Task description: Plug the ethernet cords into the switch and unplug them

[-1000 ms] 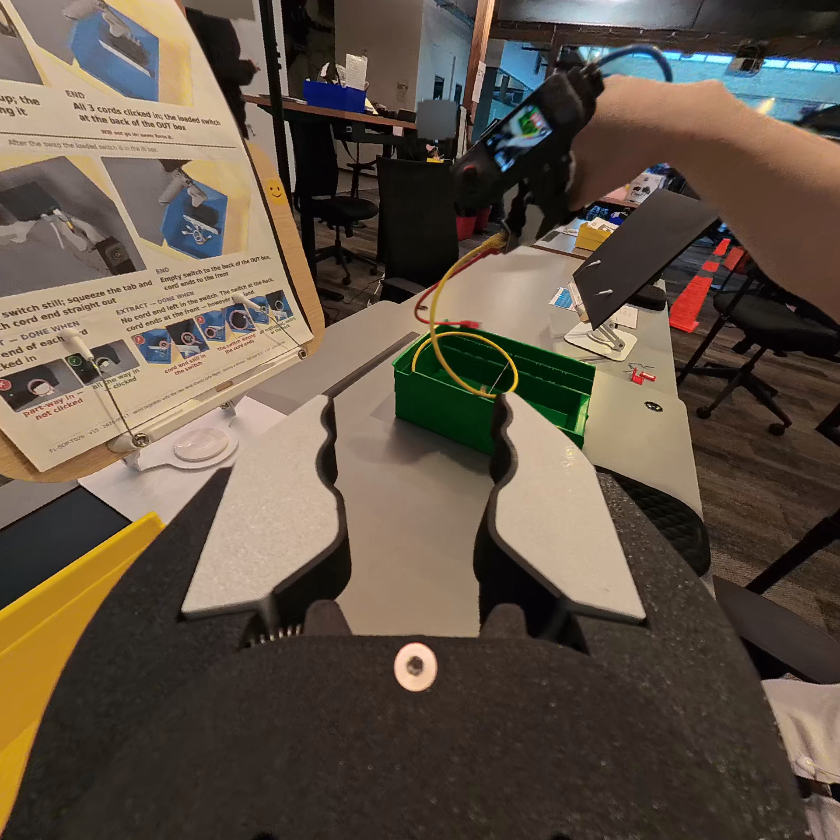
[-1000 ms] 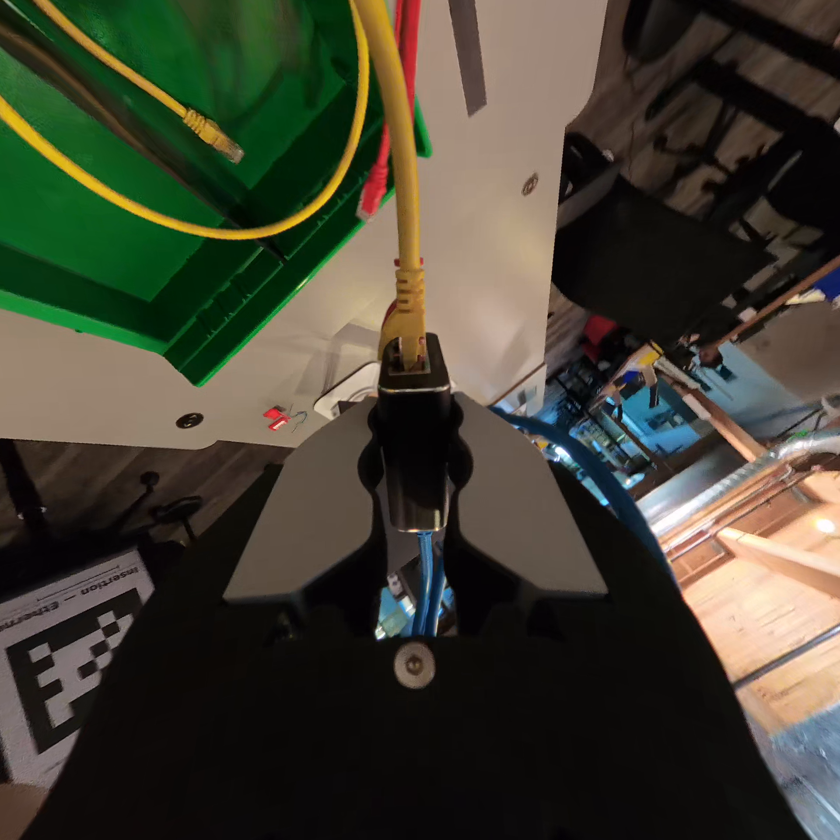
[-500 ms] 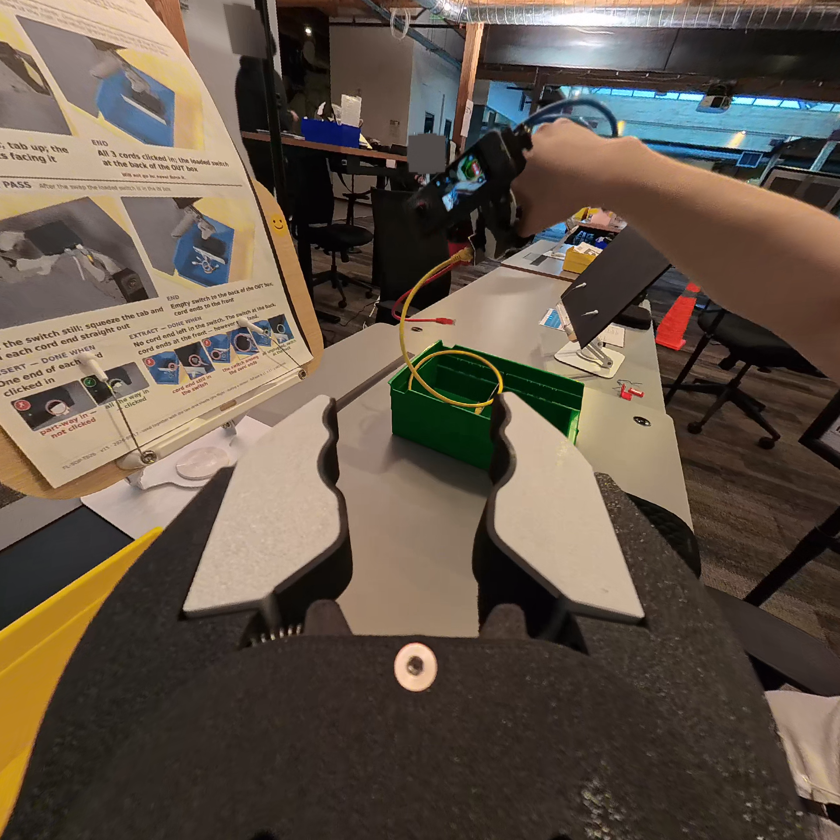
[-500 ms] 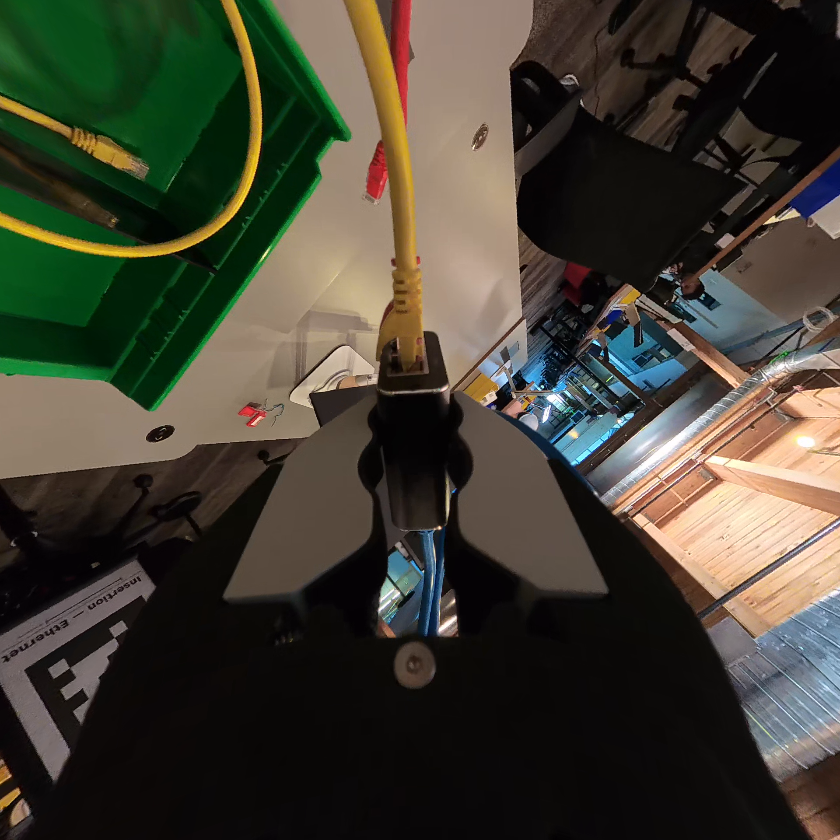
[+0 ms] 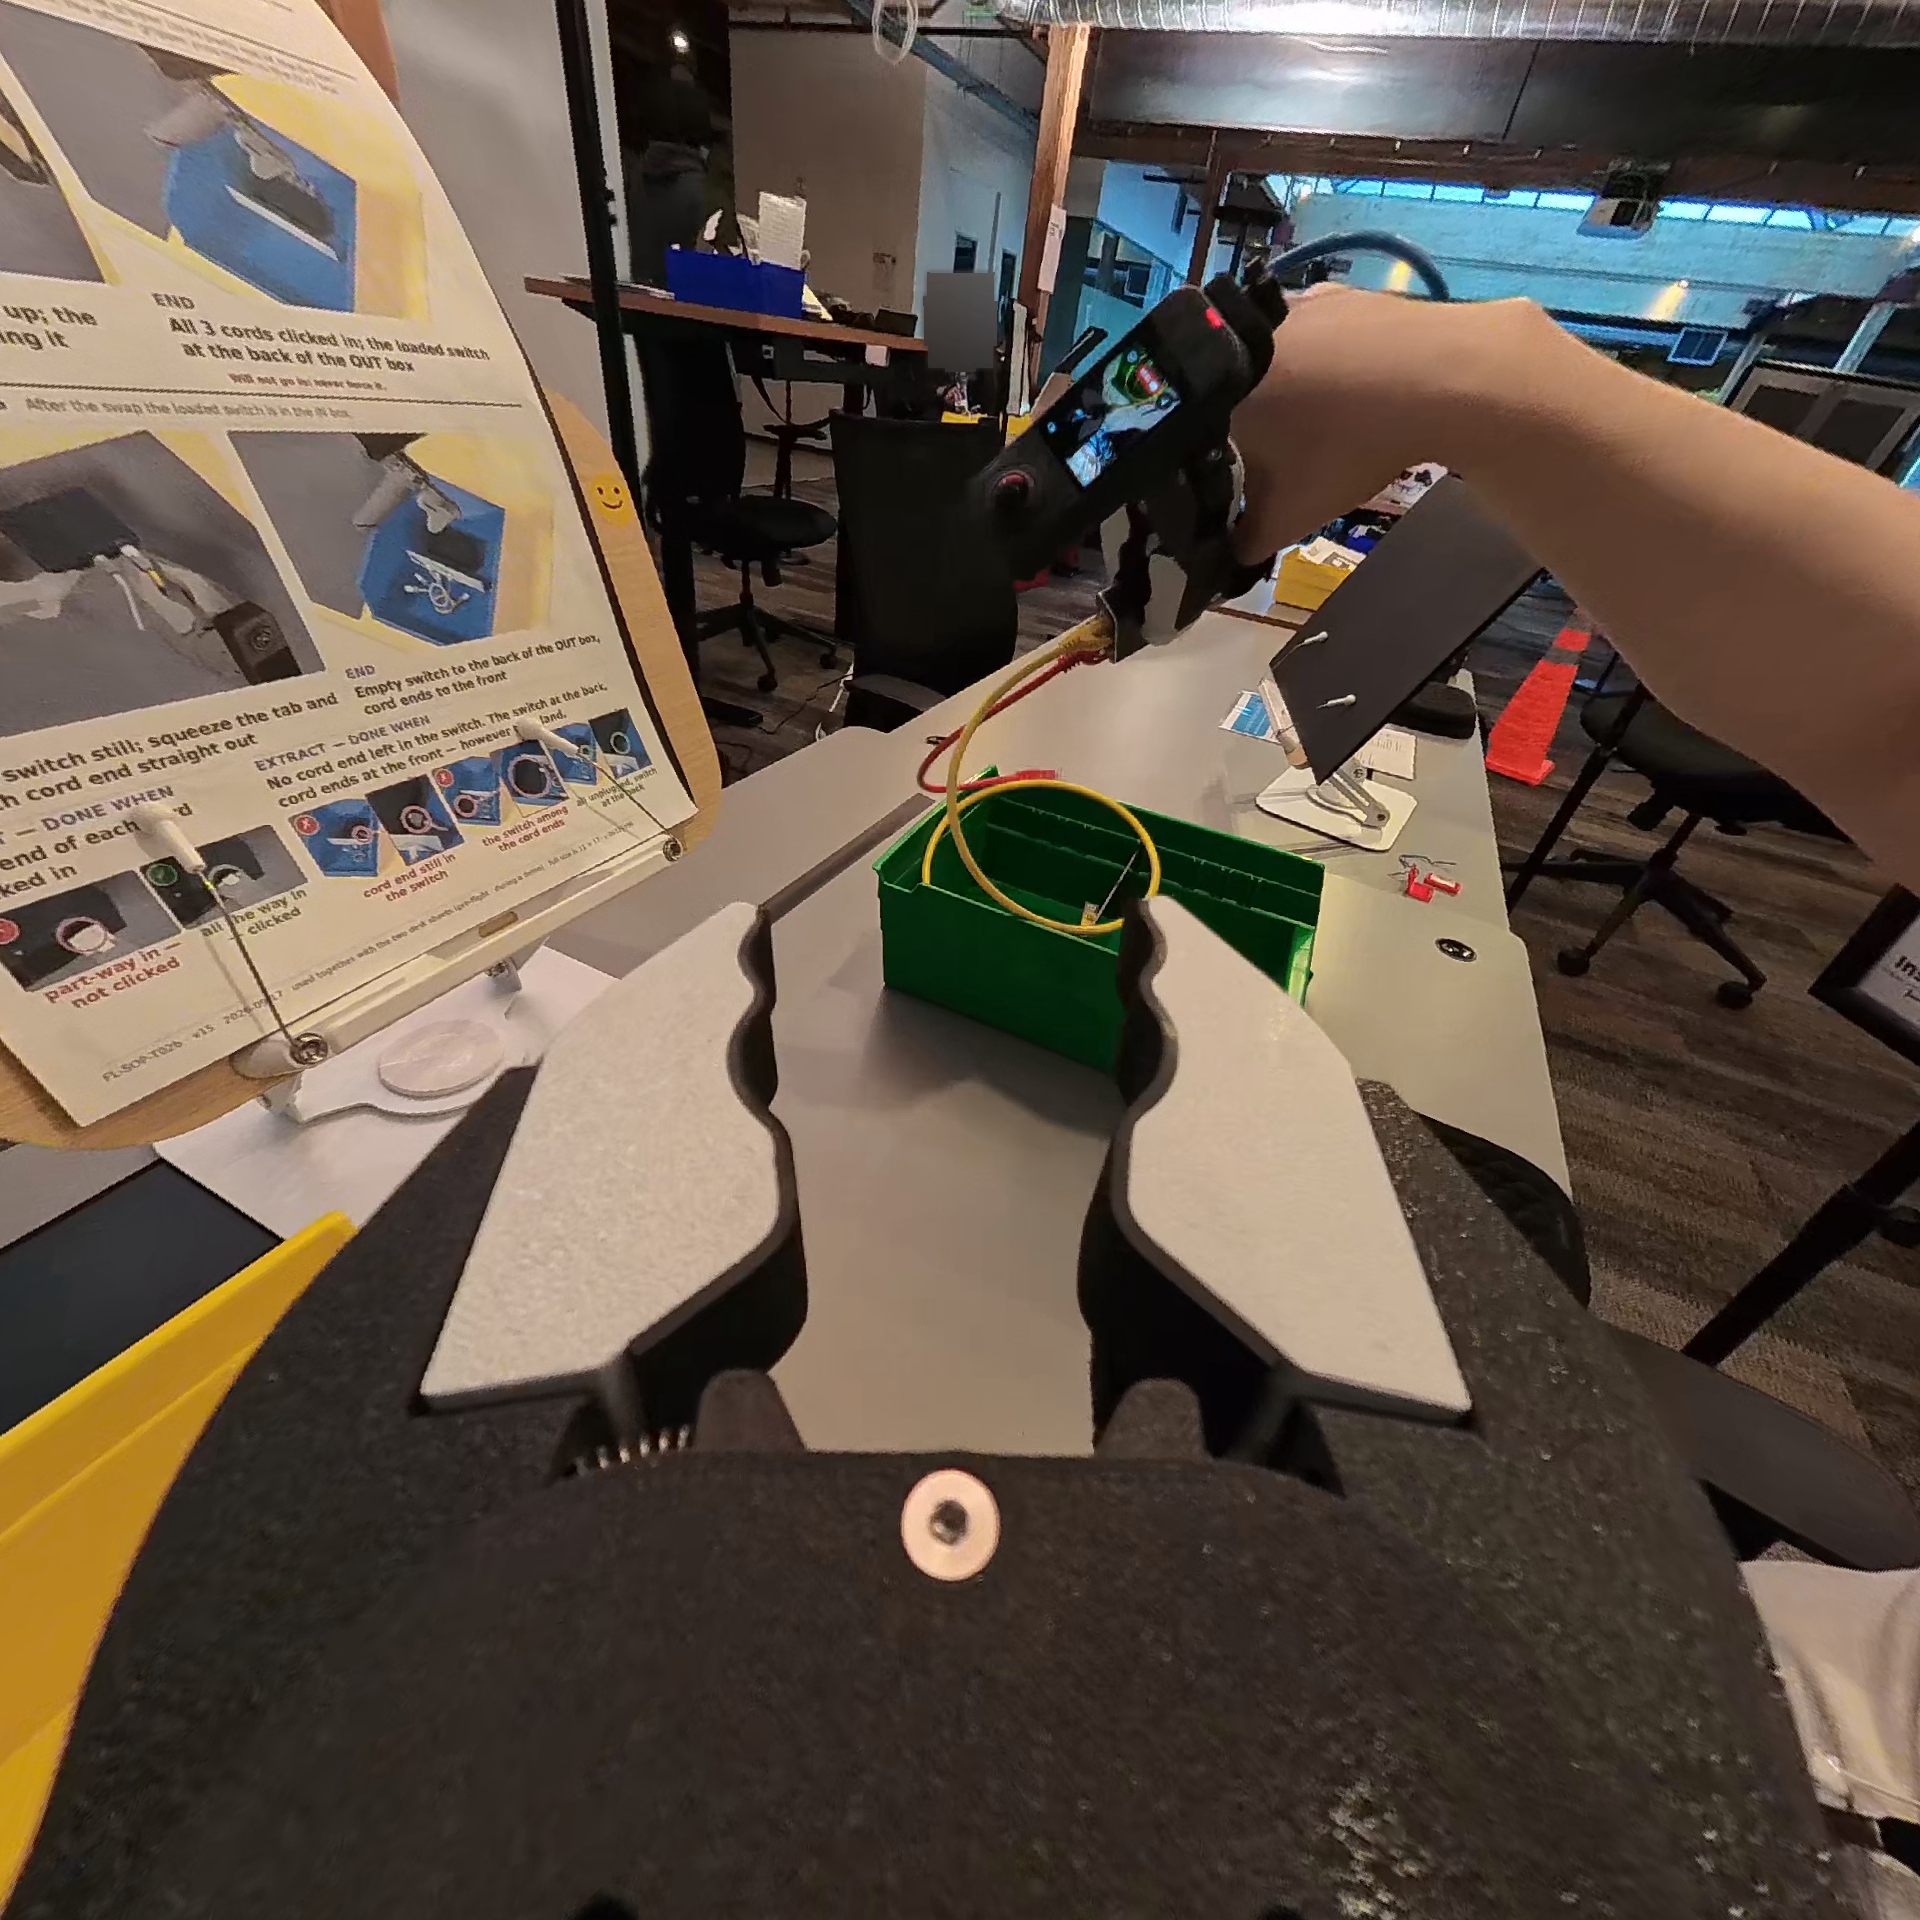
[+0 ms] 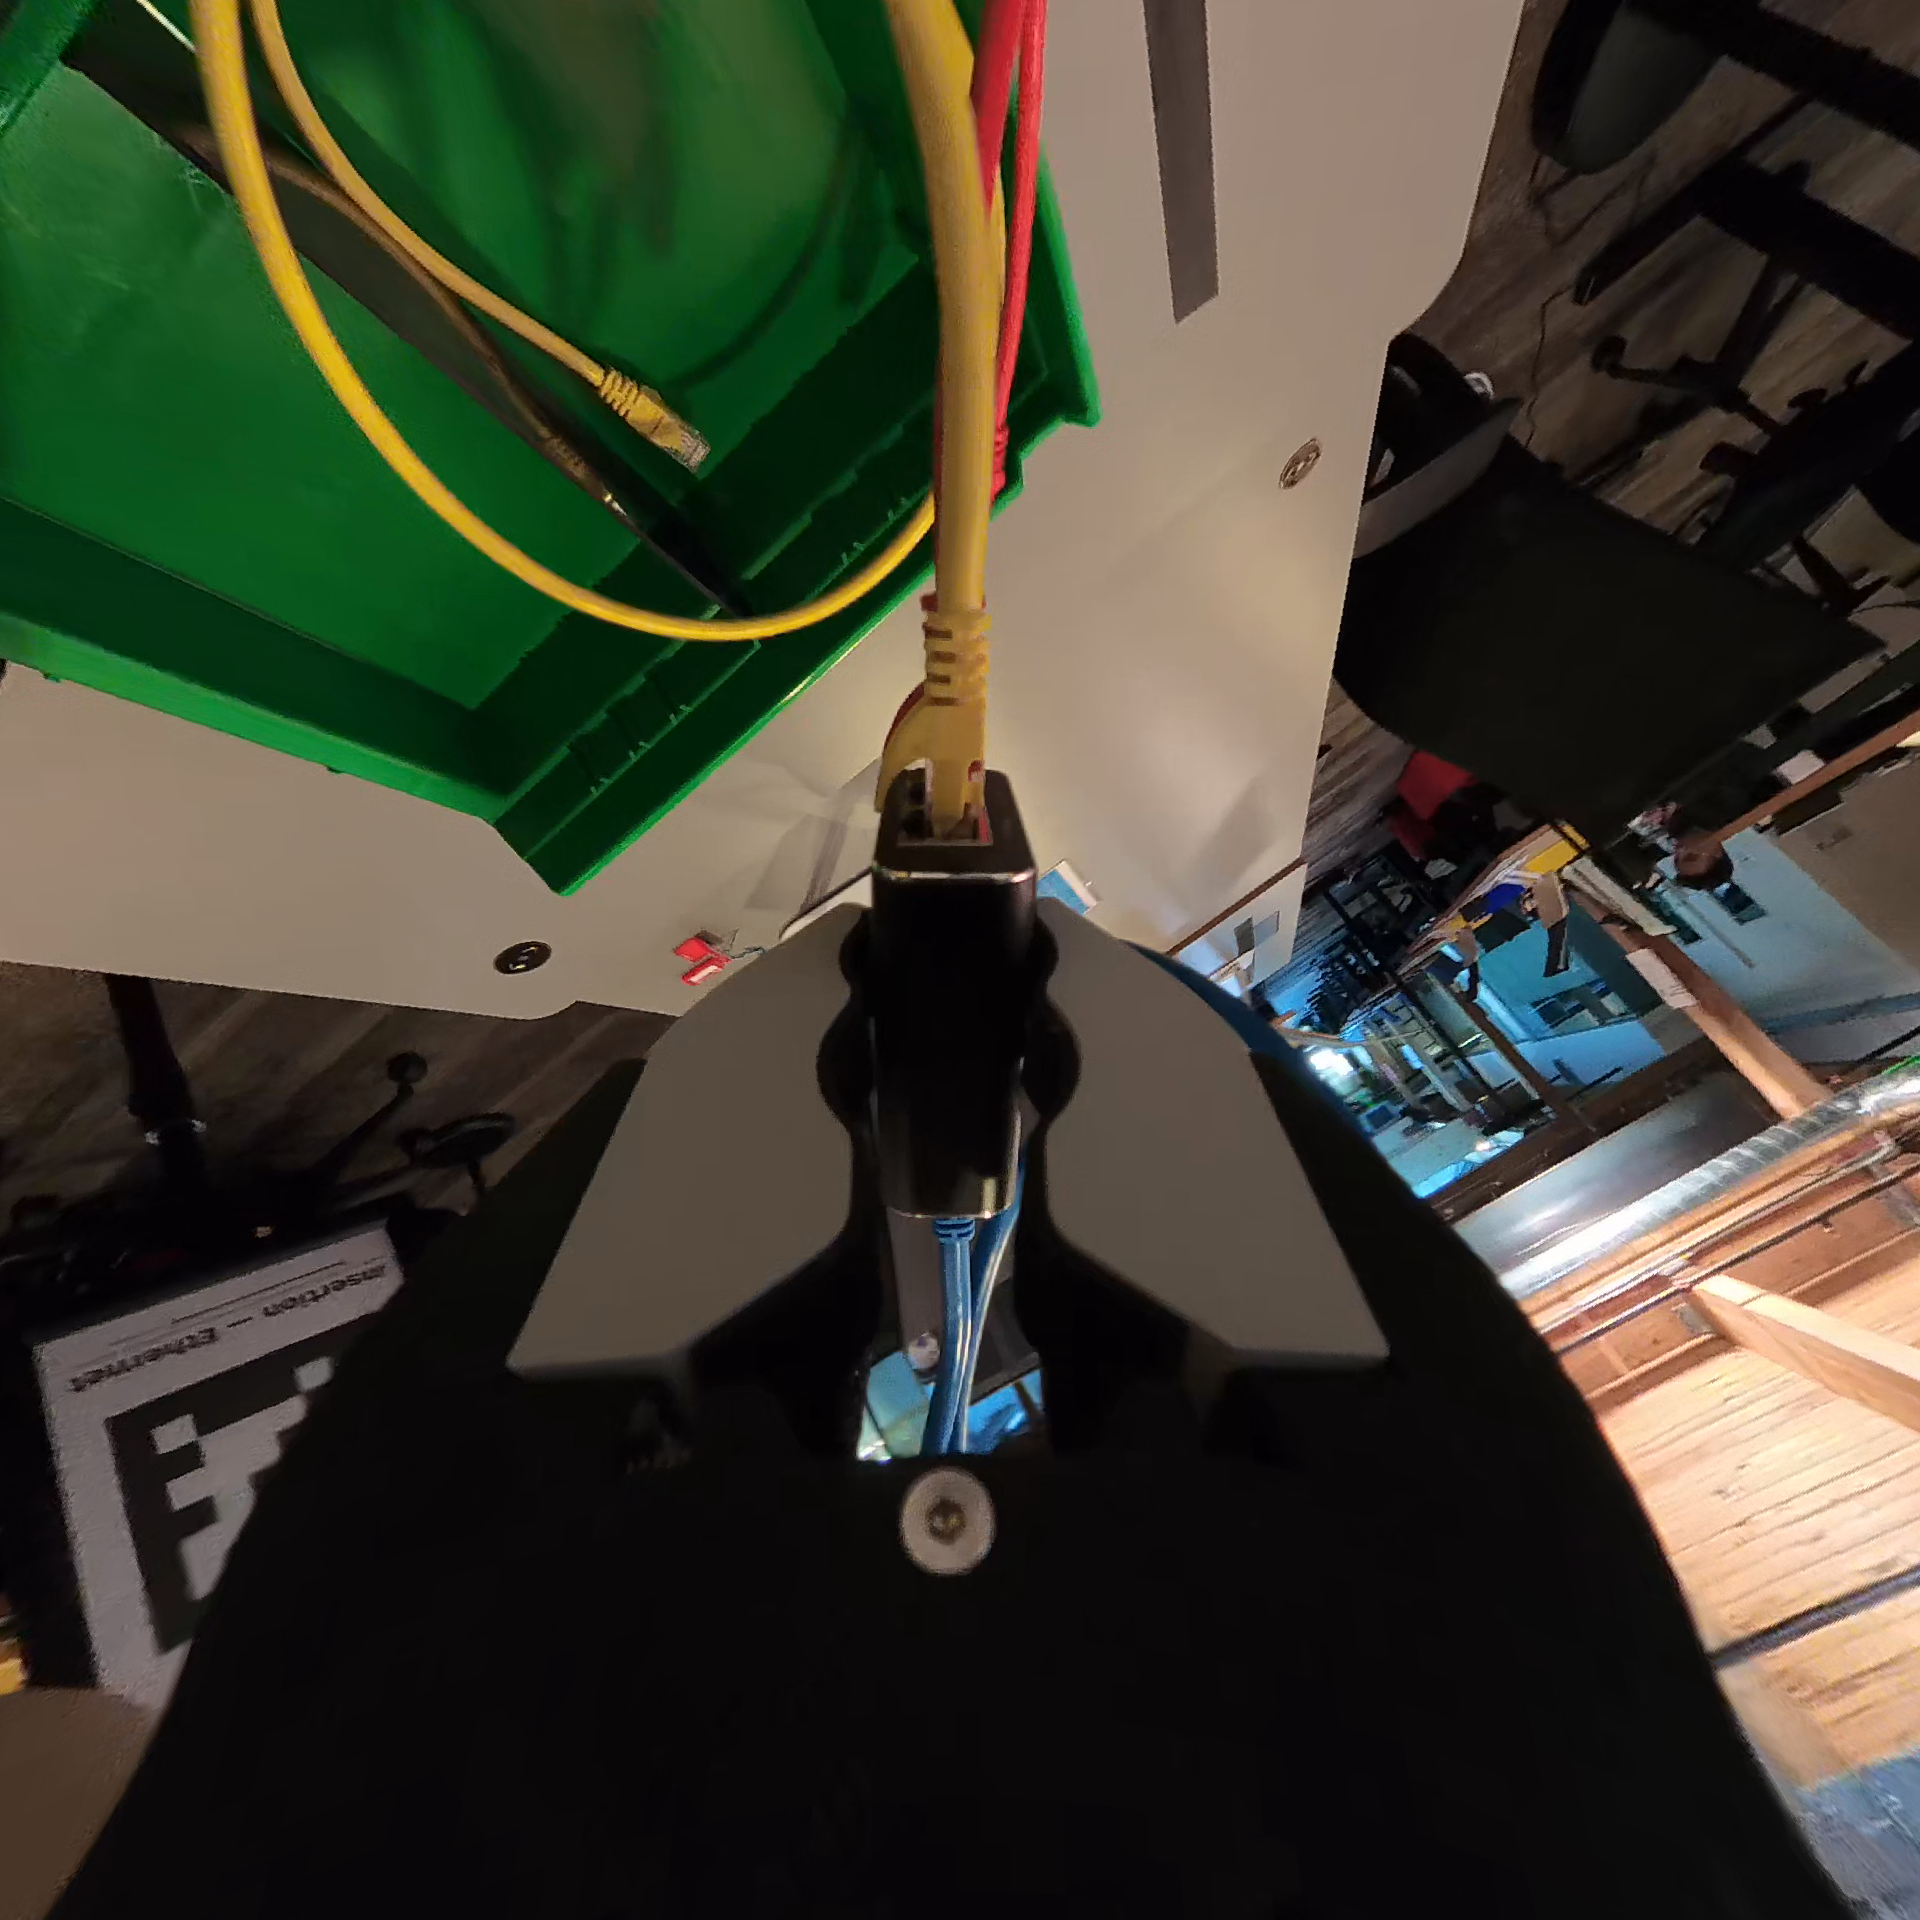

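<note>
This is a large open-plan workspace, part office and part lab, in a converted industrial building. Timber posts (image 5: 1049,187) and dark ceiling beams carry exposed metal ducting (image 5: 1351,12) overhead. Rows of grey tables (image 5: 1403,997) stand on wood-look flooring (image 5: 1683,1122), with wheeled office chairs (image 5: 1683,821) pulled up beside them. A printed instruction sheet (image 5: 260,540) with photos is propped on a wooden stand, and plastic parts bins, green (image 5: 997,977), yellow (image 5: 114,1455) and blue (image 5: 732,281), sit on the tables. An orange traffic cone (image 5: 1538,707) stands in the aisle.
</note>
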A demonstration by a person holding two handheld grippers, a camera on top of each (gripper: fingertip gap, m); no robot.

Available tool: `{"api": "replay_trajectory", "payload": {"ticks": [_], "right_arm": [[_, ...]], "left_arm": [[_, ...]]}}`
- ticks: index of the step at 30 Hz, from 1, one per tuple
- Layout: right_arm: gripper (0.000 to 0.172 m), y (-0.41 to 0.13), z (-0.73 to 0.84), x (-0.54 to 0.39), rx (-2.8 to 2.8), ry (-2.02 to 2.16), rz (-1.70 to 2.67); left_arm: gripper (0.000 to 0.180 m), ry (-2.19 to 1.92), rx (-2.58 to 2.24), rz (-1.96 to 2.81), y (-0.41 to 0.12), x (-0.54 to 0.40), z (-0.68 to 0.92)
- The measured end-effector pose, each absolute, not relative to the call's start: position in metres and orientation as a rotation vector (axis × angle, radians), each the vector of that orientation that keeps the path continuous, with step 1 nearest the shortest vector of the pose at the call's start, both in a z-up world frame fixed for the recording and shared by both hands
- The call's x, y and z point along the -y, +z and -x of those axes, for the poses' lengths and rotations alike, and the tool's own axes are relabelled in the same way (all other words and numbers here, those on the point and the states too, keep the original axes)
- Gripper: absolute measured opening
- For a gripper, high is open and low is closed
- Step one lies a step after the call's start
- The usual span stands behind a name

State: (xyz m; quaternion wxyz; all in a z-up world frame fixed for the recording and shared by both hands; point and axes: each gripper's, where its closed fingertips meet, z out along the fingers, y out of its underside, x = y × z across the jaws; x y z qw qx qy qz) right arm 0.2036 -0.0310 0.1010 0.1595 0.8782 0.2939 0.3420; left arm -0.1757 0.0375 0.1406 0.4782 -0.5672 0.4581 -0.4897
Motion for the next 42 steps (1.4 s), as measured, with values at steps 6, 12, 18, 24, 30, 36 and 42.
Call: {"api": "replay_trajectory", "payload": {"ticks": [6,12,18,24,30,36,42], "right_arm": [[0.027,0.068,-0.219,0.022,-0.998,0.987,-2.333],[0.026,0.019,-0.224,0.021,-1.116,0.813,-2.292],[0.026,-0.027,-0.228,0.011,-1.097,0.693,-2.455],[0.027,-0.070,-0.242,0.016,-1.010,0.732,-2.400],[0.026,-0.082,-0.248,0.015,-0.987,0.852,-2.255],[0.027,-0.081,-0.249,0.013,-0.893,1.006,-2.211],[0.041,-0.063,-0.243,0.022,-0.858,1.067,-2.199]], "left_arm": [[0.063,-1.181,-1.149,1.394,0.136,-0.033,0.169],[0.063,-1.181,-1.157,1.403,0.133,-0.034,0.167],[0.063,-1.183,-1.148,1.409,0.133,-0.037,0.168],[0.062,-1.182,-1.149,1.429,0.128,-0.040,0.164],[0.062,-1.171,-1.167,1.438,0.124,-0.039,0.159],[0.062,-1.169,-1.183,1.447,0.121,-0.037,0.154],[0.063,-1.166,-1.194,1.445,0.121,-0.035,0.154]]}}
